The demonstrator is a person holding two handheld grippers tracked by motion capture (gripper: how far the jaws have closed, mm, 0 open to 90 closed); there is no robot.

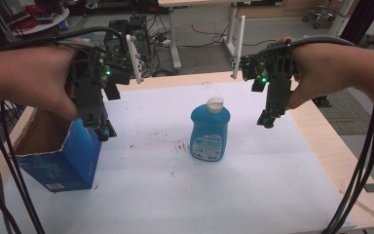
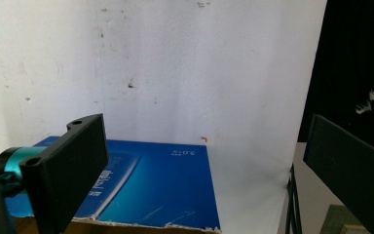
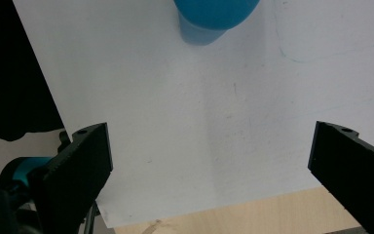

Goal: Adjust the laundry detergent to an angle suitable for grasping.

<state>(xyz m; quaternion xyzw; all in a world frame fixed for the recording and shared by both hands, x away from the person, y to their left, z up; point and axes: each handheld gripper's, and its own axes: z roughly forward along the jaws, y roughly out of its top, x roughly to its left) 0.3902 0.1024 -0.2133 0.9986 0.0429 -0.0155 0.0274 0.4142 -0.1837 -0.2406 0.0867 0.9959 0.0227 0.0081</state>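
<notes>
A blue bottle (image 1: 210, 129) with a white cap stands upright near the middle of a white sheet (image 1: 253, 195) covering the counter (image 1: 331, 151), with bare sheet on every side of it. An open blue box (image 1: 61, 158) sits at the sheet's left edge. The left gripper (image 1: 104, 131) hangs just above the box's near corner, jaws spread wide and empty. The right gripper (image 1: 267, 119) hovers above the sheet's right side, well apart from the bottle, jaws also wide and empty.
</notes>
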